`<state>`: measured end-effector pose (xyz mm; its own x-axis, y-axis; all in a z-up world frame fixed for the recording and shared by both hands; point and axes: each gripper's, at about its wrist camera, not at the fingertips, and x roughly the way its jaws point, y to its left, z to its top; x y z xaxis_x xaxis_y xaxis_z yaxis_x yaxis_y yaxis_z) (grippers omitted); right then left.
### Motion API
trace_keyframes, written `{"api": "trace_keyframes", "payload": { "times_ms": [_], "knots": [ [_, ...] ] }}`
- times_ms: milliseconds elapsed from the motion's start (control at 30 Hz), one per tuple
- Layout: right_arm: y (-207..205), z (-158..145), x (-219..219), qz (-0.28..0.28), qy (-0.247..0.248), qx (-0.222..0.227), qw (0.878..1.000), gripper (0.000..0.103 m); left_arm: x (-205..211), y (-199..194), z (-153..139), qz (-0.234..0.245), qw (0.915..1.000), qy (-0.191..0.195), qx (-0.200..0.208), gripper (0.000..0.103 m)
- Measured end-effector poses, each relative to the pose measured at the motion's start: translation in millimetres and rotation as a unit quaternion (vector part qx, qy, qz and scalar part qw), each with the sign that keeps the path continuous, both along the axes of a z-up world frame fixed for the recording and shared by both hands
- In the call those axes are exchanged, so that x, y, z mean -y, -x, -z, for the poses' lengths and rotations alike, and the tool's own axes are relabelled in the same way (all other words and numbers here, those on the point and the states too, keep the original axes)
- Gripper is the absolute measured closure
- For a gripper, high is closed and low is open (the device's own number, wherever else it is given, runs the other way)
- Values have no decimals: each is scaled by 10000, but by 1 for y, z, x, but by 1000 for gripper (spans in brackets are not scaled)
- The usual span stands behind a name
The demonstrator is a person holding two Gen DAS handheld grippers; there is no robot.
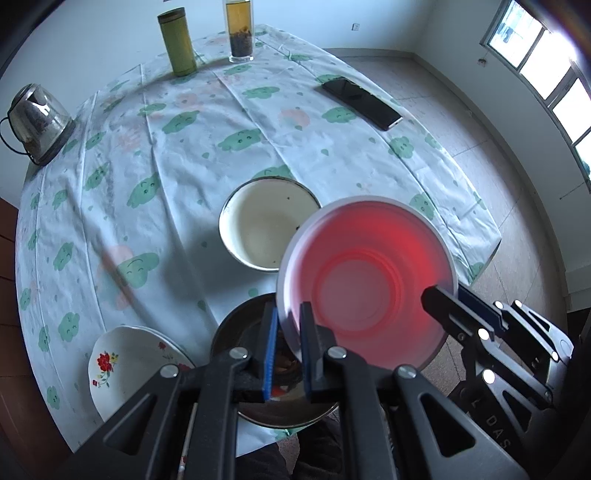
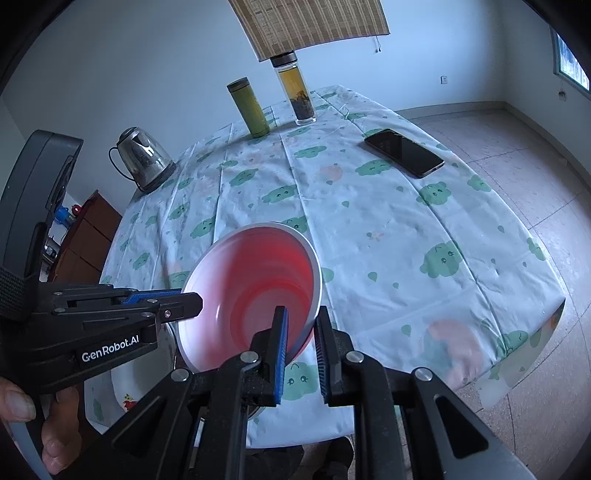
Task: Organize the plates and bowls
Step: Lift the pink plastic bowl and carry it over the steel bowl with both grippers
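Note:
A red bowl with a pale rim [image 1: 369, 273] hangs tilted above the table, held from two sides. My left gripper [image 1: 288, 314] is shut on its near-left rim, and my right gripper [image 1: 443, 295] is shut on the opposite rim. In the right wrist view the red bowl [image 2: 255, 291] has its rim between my right gripper's [image 2: 301, 314] blue pads, and the left gripper [image 2: 192, 301] clamps its left edge. A cream enamel bowl [image 1: 266, 225] stands on the cloth behind it. A dark metal bowl [image 1: 236, 328] sits below my left fingers. A white flowered plate [image 1: 125, 365] lies at the near left.
On the cloud-print tablecloth [image 1: 207, 122] stand a steel kettle [image 1: 35, 122] far left, a green flask [image 1: 177, 42] and a glass tea bottle [image 1: 240, 31] at the back, and a black phone [image 1: 360, 101] at the right. A person's hand [image 2: 22, 406] holds the left gripper's handle.

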<state>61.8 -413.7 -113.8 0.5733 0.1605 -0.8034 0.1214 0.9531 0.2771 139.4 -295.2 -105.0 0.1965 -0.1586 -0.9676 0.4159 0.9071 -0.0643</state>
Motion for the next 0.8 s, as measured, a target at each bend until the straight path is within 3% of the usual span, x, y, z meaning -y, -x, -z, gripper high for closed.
{"api": "trace_keyframes", "payload": {
  "times_ms": [800],
  "knots": [
    [-1,4,-40,-533,-46,-118,9985,87,-48,10,6,-428,9990,-3,-135,95]
  ]
}}
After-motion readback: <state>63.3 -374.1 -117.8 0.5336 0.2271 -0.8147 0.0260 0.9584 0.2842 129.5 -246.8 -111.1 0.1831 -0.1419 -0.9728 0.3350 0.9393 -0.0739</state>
